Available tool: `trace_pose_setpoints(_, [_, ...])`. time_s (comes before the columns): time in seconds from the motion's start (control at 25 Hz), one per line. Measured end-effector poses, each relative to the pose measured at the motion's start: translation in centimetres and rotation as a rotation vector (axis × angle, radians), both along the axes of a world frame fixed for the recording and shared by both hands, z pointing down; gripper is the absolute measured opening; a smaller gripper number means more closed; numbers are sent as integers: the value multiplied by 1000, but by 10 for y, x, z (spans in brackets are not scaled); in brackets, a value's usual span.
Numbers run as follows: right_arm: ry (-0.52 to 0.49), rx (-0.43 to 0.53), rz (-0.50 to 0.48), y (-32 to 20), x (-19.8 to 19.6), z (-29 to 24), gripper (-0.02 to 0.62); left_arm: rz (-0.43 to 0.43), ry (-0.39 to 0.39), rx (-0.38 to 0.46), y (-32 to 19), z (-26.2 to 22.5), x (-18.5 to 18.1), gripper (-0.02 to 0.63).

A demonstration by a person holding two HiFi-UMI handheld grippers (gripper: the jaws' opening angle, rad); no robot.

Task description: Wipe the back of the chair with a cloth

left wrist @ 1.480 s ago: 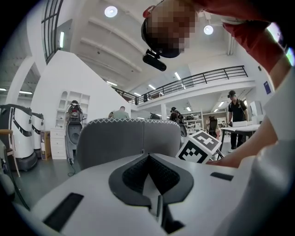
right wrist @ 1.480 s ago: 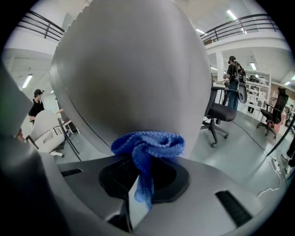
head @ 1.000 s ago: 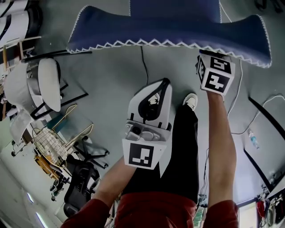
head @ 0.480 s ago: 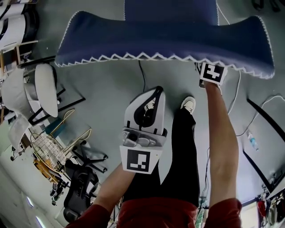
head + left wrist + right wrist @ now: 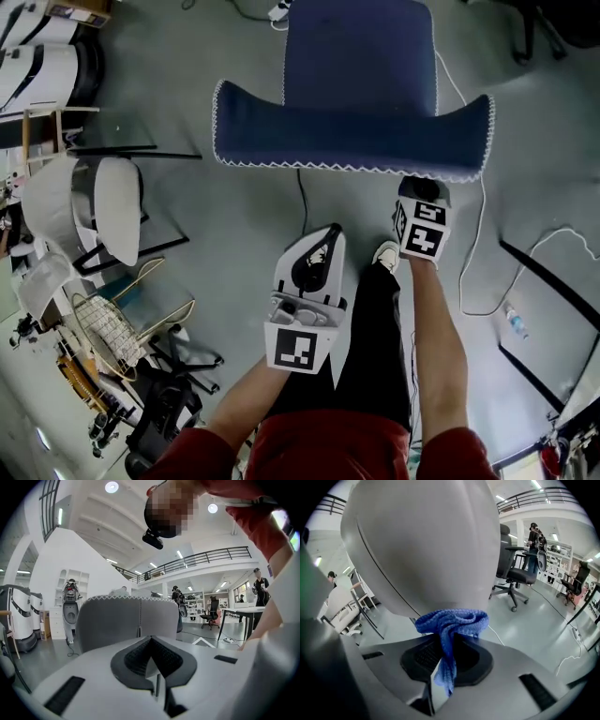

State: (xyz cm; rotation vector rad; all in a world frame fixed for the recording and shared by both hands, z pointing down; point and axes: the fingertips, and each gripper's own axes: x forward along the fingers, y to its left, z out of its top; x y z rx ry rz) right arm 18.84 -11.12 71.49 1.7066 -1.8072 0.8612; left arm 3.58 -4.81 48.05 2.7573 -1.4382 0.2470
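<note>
In the head view, a blue chair (image 5: 361, 66) stands on the grey floor (image 5: 234, 216) in front of the person, its chair back (image 5: 352, 145) seen from above as a wide band edged with white zigzag stitching. The right gripper (image 5: 423, 194) reaches up to the right end of that band, its tips tucked under the stitched edge and its marker cube just below. The left gripper (image 5: 327, 236) hangs lower and nearer the person, apart from the chair, over a black trouser leg (image 5: 380, 337). A white chair (image 5: 108, 206) and a wire basket (image 5: 103, 319) stand well off to the left. In the left gripper view, the left gripper (image 5: 151, 644) has its jaws together with nothing between them, and the chair back (image 5: 126, 620) stands upright a little ahead, not touched. In the right gripper view, the right gripper (image 5: 447, 644) is clamped on a blue cloth (image 5: 452, 625), whose bunched top lies against the smooth chair back (image 5: 426, 545) that fills most of the view, while a loose tail hangs down between the jaws. A dark office chair (image 5: 515, 573) stands on the floor beyond.
</note>
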Motion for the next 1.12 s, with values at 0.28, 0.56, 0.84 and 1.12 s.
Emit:
trace_pose_setpoints(0.28, [-6, 76, -42, 64, -16, -123, 63, 10, 5, 27, 7, -82, -10, 14])
trace_pose_setpoints(0.56, [-5, 242, -45, 74, -22, -273, 63, -51, 38, -26, -1, -165, -33, 14])
trace_pose_setpoints(0.84, [34, 422, -67, 60, -30, -393, 63, -97, 122, 58, -11, -256, -58, 14])
trace_pose_setpoints(1.12, [9, 587, -46, 39, -36, -491, 63, -88, 172, 101, -21, -318, -72, 14])
